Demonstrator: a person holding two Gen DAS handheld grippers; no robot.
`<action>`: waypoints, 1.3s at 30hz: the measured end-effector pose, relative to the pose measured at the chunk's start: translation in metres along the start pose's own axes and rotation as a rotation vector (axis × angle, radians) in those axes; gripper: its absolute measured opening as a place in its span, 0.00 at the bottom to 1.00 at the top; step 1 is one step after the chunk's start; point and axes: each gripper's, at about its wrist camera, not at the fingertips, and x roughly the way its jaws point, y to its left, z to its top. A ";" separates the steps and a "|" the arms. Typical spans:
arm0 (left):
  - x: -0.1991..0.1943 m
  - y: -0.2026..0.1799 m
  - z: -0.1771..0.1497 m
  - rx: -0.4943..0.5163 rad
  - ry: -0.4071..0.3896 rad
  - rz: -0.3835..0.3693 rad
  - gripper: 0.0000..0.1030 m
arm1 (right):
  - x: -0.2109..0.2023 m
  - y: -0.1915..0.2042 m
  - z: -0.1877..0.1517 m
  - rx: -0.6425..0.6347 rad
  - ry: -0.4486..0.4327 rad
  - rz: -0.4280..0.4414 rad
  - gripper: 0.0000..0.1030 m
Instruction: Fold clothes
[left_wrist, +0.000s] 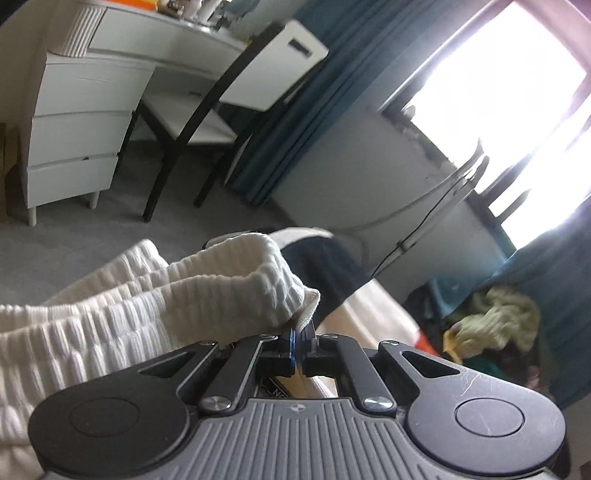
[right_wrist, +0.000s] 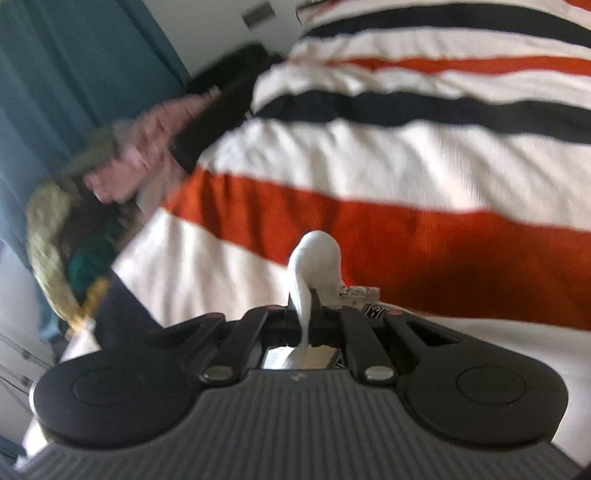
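Pinching hard, the left gripper (left_wrist: 298, 341) has its jaws pressed together on the corner of a white ribbed garment (left_wrist: 147, 295), which fills the lower left of the left wrist view and trails off toward the left edge. That is its long axis as far as I can see, the ribbed band running left to right. Over in the right wrist view, the right gripper (right_wrist: 303, 306) is clamped on a thin bunch of white cloth at centre frame, above the striped bedcover (right_wrist: 424, 177). Both grips are small bites of fabric, so a sharp tug could pull an edge free, and the blur hints at speed.
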 end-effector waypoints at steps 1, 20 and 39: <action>0.006 0.000 0.000 -0.004 0.013 0.010 0.05 | 0.003 -0.001 -0.001 -0.005 0.015 0.007 0.07; -0.132 0.112 -0.066 -0.197 0.128 -0.205 0.77 | -0.161 -0.113 -0.006 0.035 0.173 0.430 0.55; -0.095 0.161 -0.123 -0.441 0.019 -0.149 0.40 | -0.092 -0.182 -0.072 0.279 0.304 0.519 0.42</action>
